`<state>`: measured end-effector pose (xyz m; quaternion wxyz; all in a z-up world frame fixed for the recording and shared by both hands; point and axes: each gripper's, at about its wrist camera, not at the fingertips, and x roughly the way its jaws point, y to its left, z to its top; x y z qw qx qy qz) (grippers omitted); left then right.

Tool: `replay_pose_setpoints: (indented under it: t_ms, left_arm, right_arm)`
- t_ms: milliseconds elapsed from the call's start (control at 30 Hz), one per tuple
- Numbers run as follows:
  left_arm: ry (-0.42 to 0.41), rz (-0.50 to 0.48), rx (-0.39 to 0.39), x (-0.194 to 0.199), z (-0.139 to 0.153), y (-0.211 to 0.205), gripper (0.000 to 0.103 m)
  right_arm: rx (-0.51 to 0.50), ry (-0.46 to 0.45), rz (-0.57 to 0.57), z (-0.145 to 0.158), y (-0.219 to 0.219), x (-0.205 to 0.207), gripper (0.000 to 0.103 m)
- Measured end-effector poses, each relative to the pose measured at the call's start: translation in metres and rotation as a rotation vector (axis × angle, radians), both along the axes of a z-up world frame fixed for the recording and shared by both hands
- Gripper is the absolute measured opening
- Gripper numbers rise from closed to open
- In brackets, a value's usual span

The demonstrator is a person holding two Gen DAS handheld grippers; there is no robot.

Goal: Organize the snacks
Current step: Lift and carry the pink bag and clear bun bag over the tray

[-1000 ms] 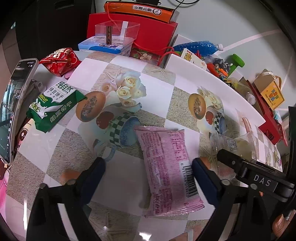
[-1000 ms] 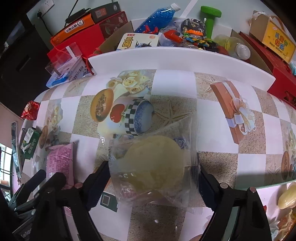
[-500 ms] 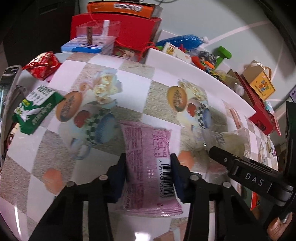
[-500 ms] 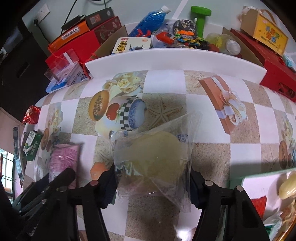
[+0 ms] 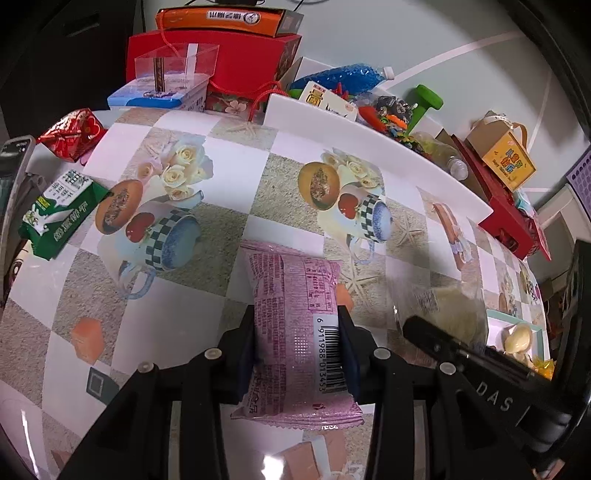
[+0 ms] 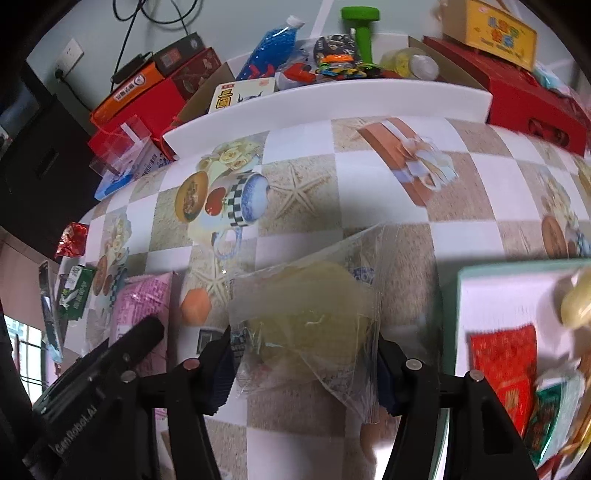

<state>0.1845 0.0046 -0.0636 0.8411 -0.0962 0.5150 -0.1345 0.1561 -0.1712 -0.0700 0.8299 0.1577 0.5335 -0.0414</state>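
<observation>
Left gripper (image 5: 297,350) clamped on a pink snack packet (image 5: 295,328), both pads pressed flat against its long sides, barcode end nearest the camera; jaws just closed in on it. Packet held clear above the patterned tablecloth (image 5: 229,206), far end pointing away over the printed mugs.

Right gripper (image 6: 304,363) closed on a clear bag holding a pale yellow round cake (image 6: 306,314), pads squeezing the crinkled plastic from both sides; jaws likewise just drawn in around it. Bag tilted, one loose corner sticking up toward the far side.

From the left wrist view, the same clear bag seen to the right of the pink packet, behind the black body of the right gripper. From the right wrist view, the pink packet seen to the left, beside the left gripper's black finger.

On the near right, a white tray with a green rim (image 6: 461,295), holding a red snack packet (image 6: 506,373) and other wrapped items too blurred to name.

Far left on the table: a green biscuit packet (image 5: 59,214) and, beyond it, a shiny red wrapped packet (image 5: 70,133), well apart from both grippers.

Along the far edge: a white shelf board (image 6: 332,103), red boxes (image 5: 207,62), a blue bottle (image 6: 269,48), a green dumbbell (image 6: 360,26).
</observation>
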Motion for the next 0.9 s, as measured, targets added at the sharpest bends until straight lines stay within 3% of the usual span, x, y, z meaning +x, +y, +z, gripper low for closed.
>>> replay_pose_setpoints:
  t_ms: [533,900]
  left_arm:
    - [-0.100,0.003,-0.004,-0.025,0.053,0.002,0.041]
    - [-0.184,-0.036,-0.009,-0.052,0.088,-0.013,0.041]
  right_arm:
    - [0.049,-0.107,-0.068,0.045,-0.012,-0.059,0.063]
    - [0.010,-0.158,-0.135,0.073,-0.032,-0.098,0.063]
